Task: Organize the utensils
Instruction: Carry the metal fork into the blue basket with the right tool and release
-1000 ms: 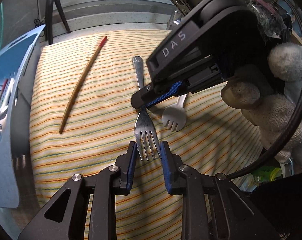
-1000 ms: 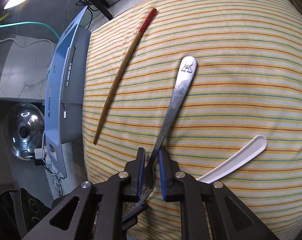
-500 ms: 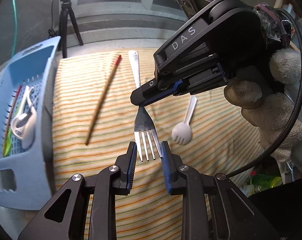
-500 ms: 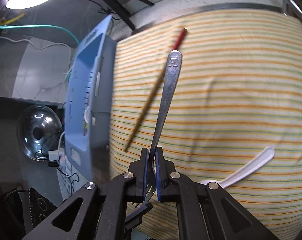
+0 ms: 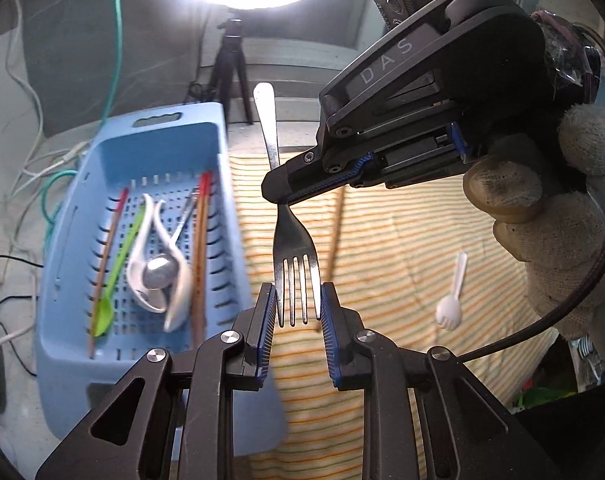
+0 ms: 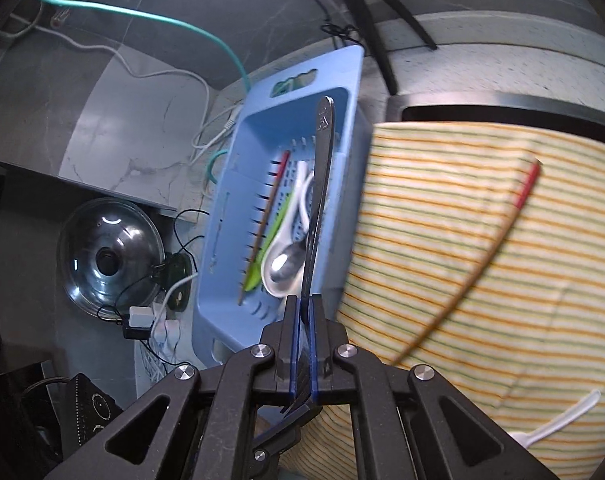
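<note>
While the right gripper (image 6: 305,316) stays clamped on the fork (image 5: 293,248) — tines sitting between the left gripper's (image 5: 298,312) pads — the basket (image 5: 222,184) ahead-left already holds spoons and chopsticks. Left: this fork, one chopstick (image 6: 498,240) and a white spork (image 5: 450,312) on the cloth beyond.

Left tool (image 5: 296,314): matte black linkage arms with triangular cut-outs, round silver pivot screws, blue ribbed pads on finger inner faces. Right tool (image 6: 304,320): same black linkage, silver screws, blue pad edges. Seen from left wrist view, right tool housing black, rounded, grey lettering "DAS", recessed hex screws, blue trim strip, green indicator light on top. Black cable loops from housing. Gloved hand (image 5: 558,216): off-white knit glove, fingertips soiled dark.
</note>
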Tool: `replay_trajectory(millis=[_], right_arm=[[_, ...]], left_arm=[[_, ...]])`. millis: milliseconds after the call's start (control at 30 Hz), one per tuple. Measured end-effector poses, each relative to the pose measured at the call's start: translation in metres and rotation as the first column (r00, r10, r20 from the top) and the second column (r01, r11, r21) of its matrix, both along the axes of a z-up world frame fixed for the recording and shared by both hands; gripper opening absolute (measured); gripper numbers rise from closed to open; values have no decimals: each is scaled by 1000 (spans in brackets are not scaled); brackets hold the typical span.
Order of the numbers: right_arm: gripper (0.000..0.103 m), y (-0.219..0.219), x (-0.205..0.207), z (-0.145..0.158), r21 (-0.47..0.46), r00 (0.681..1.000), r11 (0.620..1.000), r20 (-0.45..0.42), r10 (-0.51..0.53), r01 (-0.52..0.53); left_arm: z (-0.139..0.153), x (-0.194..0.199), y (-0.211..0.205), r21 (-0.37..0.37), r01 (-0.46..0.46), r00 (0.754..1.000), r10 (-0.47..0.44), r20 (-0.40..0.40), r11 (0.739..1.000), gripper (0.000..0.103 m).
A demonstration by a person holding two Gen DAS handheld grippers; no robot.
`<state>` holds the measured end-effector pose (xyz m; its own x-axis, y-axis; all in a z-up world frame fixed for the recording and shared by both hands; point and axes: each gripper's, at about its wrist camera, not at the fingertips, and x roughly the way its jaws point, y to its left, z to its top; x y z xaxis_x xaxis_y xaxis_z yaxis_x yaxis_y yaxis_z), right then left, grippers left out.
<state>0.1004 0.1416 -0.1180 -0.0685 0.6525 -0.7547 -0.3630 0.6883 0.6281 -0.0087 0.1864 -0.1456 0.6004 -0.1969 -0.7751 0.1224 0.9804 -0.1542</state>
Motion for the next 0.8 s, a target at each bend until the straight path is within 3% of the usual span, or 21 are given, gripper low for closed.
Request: replay_trajectory(millis=[67,367,533,633,800], right_arm=[[3,12,4,-1,3,1000,1000,-4,10,-10],[5,56,14,-24,-57,999,998,13,38,-37],[7,64,14,-22,-77,997,996,54,60,-55],[22,63,16,-18,-66,997,997,55,48,-45],[30,57,19,-13,-67,996,997,74,42,-37]], left_arm=[[-3,4,12,-3,-17,1000,17,-7,1000,14],[-18,26,45,13,-71,996,72,-54,997,13],[-18,29,56,15,-107,991,107,-75,994,16],[-15,29,60,14,-125,989,125,-77,992,30],[-13,29,62,6,-131,988,131,-79,991,31]])
